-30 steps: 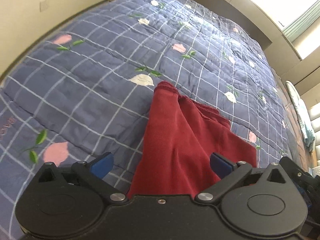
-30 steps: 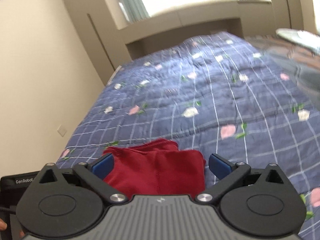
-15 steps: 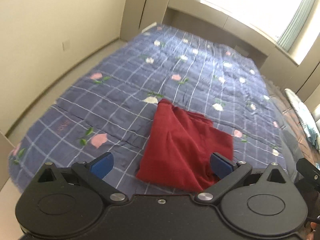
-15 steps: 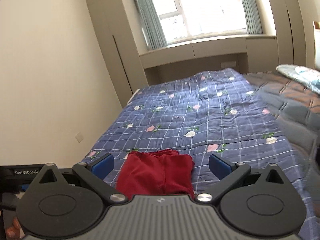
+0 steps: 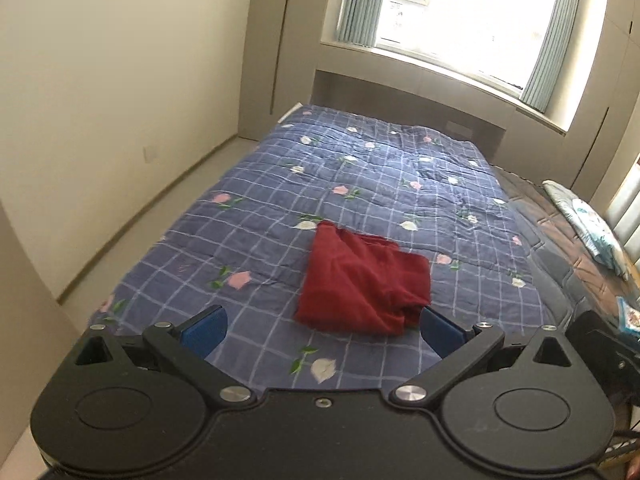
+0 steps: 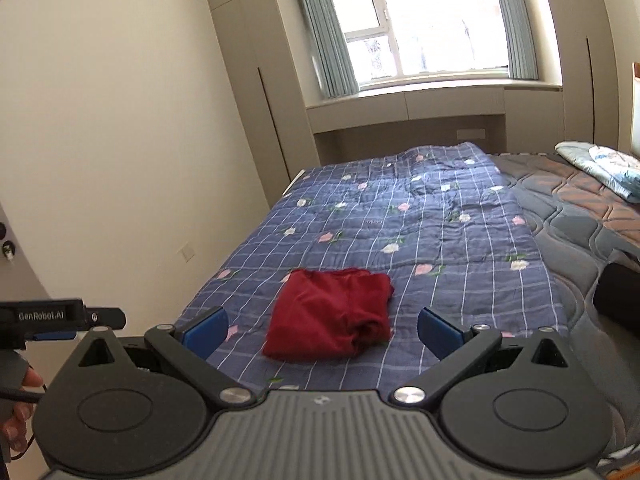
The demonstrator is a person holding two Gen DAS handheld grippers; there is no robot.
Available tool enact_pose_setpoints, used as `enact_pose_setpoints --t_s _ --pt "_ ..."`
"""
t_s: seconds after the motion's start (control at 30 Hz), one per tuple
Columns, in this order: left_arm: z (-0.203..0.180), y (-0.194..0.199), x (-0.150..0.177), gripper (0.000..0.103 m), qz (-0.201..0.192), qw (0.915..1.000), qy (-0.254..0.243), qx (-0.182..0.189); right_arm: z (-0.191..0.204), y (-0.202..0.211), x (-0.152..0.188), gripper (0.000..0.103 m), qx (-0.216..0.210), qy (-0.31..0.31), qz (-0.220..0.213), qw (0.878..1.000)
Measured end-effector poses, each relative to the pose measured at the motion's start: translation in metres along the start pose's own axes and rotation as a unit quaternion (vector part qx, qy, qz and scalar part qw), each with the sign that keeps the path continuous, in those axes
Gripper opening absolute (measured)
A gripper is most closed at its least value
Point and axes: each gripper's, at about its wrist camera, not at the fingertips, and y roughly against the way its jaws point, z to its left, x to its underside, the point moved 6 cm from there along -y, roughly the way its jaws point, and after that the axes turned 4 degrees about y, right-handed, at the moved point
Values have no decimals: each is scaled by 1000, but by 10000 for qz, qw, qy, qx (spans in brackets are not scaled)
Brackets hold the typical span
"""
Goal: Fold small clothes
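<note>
Pulling back is the big change: a sec ago both wrist cams sat low w/ the red garment point(image 5: 362, 280) filling the space between the blue pads, and now both look down on it from well above and behind, w/ most of the bed and the window in view. Judging from that, the fold on this piece looks done and let go; it lies as a compact, roughly square bundle on the blue plaid quilt point(image 5: 280, 208), somewhat lumpy at its near right corner, so a tidy-up press might still be worth it. Left gripper point(image 5: 322, 330) has its jaws spread wide, nothing between them; the garment is ahead of it and a bit toward its right finger, not touching, though in the left view that finger's pad overlaps the cloth's near corner by line of sight only. Right gripper point(image 6: 322, 332) is likewise wide apart and empty, the garment straight ahead and centred between its pads, lower down on the bed. Both tools are held raised, tilted fwd and downward at the bed, side by side; in the right view the left gripper's body shows at the left edge w/ the person's hand point(image 6: 18, 400) wrapped on its handle. No other small clothes visible near either gripper, apart from a patterned cloth point(image 6: 600, 164) far ahead-right.
</note>
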Motion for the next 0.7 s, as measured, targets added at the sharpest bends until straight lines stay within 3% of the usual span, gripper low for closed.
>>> enact_pose_setpoints --t_s 0.3,0.53,0.7 --pt "24 52 35 102 -71 9990 -245 -369 30 15 14 103 -162 325 452 9983" --pt "34 56 40 102 -61 9989 -209 -405 47 7 23 103 -177 501 792 9954" --pt "34 45 41 102 21 9982 -442 -404 51 -2 21 103 -74 477 937 9944"
